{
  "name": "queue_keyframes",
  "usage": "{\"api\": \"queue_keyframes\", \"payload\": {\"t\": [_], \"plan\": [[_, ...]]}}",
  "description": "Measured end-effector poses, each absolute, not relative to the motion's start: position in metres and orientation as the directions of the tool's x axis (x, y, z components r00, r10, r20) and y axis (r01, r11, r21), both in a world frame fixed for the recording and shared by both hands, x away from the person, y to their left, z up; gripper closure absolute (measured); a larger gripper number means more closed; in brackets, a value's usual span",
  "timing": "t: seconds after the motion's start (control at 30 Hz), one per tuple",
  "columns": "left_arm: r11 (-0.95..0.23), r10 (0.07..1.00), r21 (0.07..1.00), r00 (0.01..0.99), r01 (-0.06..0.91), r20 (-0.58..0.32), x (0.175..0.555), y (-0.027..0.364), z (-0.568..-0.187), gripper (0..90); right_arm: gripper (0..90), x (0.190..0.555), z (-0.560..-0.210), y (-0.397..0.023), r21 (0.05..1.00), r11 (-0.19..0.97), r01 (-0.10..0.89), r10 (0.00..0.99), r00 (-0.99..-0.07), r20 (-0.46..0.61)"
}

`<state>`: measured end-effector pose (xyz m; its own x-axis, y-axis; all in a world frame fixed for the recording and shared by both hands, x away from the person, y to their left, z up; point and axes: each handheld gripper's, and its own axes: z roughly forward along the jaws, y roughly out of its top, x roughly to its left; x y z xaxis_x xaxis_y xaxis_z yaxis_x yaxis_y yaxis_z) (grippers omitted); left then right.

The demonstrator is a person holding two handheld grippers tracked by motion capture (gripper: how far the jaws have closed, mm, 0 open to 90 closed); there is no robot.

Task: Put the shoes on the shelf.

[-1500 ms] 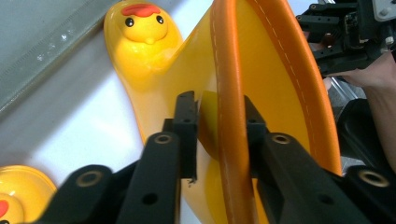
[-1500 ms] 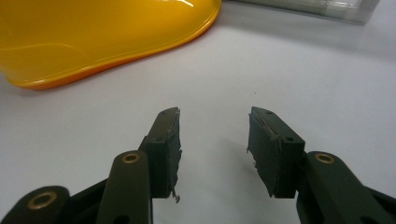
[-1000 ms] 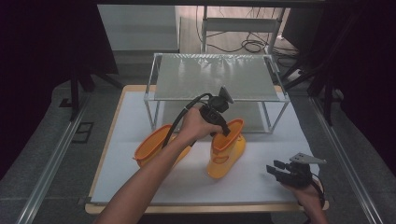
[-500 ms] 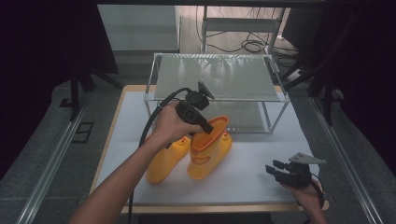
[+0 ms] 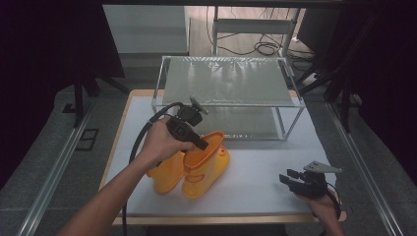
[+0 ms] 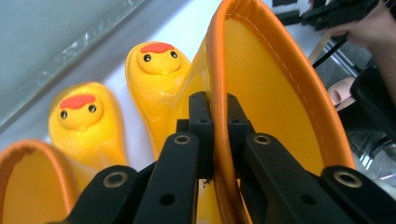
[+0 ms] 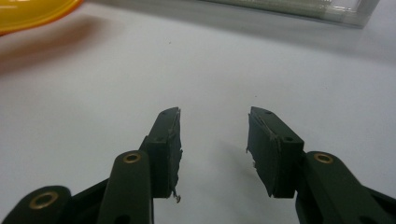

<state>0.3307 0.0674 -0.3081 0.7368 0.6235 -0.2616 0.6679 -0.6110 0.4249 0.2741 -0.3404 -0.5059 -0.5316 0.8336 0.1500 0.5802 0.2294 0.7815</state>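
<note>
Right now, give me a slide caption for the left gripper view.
Left gripper shut on the orange rim of a yellow duck-faced rain boot, its twin boot alongside.

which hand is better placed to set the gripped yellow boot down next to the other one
Left. The left gripper is already clamped on the boot's rim, right beside the other boot. The right gripper sits open, apart from both.

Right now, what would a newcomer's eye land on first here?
The two yellow duck-faced rain boots on the white table, left of centre. The left gripper has its jaws clamped on the rim of one boot. Behind them stands a glass-topped rack; the right gripper sits open near the front right corner.
</note>
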Motion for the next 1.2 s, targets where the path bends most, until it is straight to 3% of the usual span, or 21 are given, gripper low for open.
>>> {"api": "queue_keyframes", "payload": {"t": [0.47,0.97,1.1,1.2], "plan": [[-0.611,0.639,0.408,0.727,0.678,-0.251,0.326,0.091,-0.338,86.4,54.0,0.275,-0.507,-0.339,0.781,0.233,0.579,0.831,-0.536,0.149],[-0.646,0.642,0.375,0.739,0.665,-0.206,0.318,0.107,-0.344,84.9,54.0,0.274,-0.508,-0.338,0.778,0.237,0.582,0.829,-0.539,0.150],[-0.640,0.643,0.380,0.736,0.667,-0.210,0.317,0.110,-0.344,80.9,53.9,0.275,-0.508,-0.338,0.777,0.239,0.582,0.828,-0.541,0.150],[-0.639,0.639,0.389,0.740,0.663,-0.210,0.315,0.108,-0.342,71.1,53.9,0.275,-0.508,-0.338,0.778,0.241,0.580,0.827,-0.542,0.148]]}}
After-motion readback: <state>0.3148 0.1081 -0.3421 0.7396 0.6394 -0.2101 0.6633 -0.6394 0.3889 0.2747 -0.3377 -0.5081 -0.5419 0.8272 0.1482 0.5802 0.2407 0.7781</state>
